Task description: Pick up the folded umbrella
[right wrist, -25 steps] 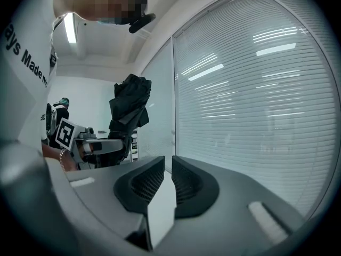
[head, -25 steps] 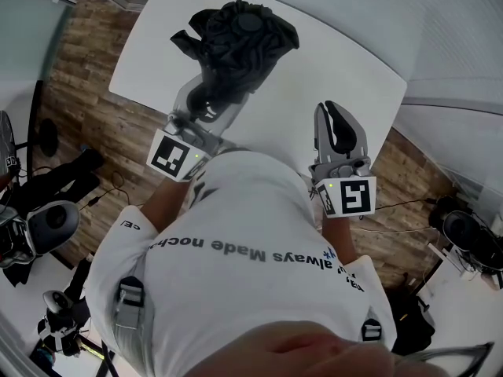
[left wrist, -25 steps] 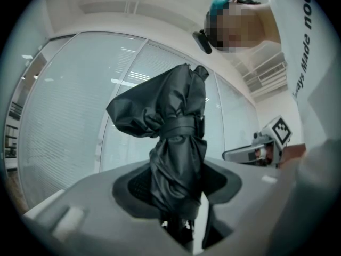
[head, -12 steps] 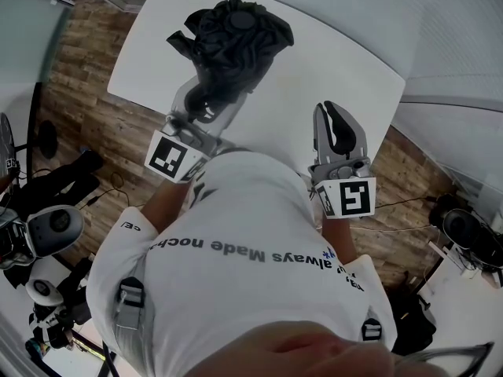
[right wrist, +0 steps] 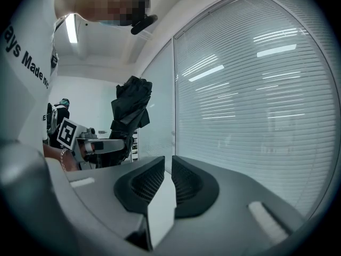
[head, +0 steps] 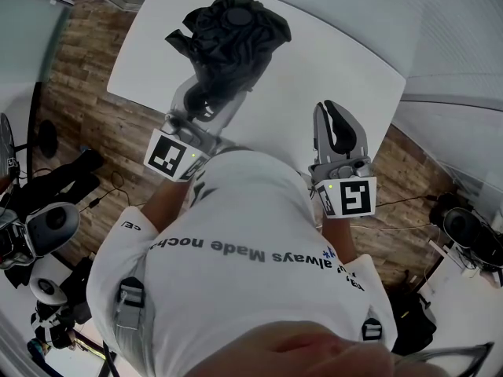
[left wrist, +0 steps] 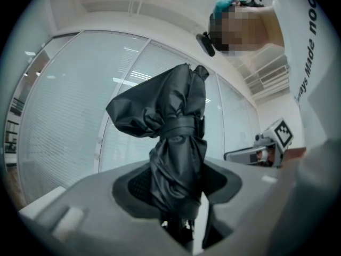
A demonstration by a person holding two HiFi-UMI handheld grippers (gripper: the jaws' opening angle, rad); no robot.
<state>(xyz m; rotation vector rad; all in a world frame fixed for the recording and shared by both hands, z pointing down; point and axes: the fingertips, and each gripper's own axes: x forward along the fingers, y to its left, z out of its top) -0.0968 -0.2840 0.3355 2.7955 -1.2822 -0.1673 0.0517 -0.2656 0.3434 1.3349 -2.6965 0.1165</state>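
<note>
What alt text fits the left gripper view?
The left gripper is clamped on a folded black umbrella, held upright between its jaws before a blind-covered glass wall. The right gripper shows at the right edge.

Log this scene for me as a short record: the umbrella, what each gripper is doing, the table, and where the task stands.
umbrella: black, folded, strap round its middle, held upright
left gripper: jaws closed on the umbrella's lower part
right gripper: jaws close together, nothing between them
table: white, beneath the umbrella in the head view
task state: umbrella is in the left gripper and appears lifted off the table
</note>
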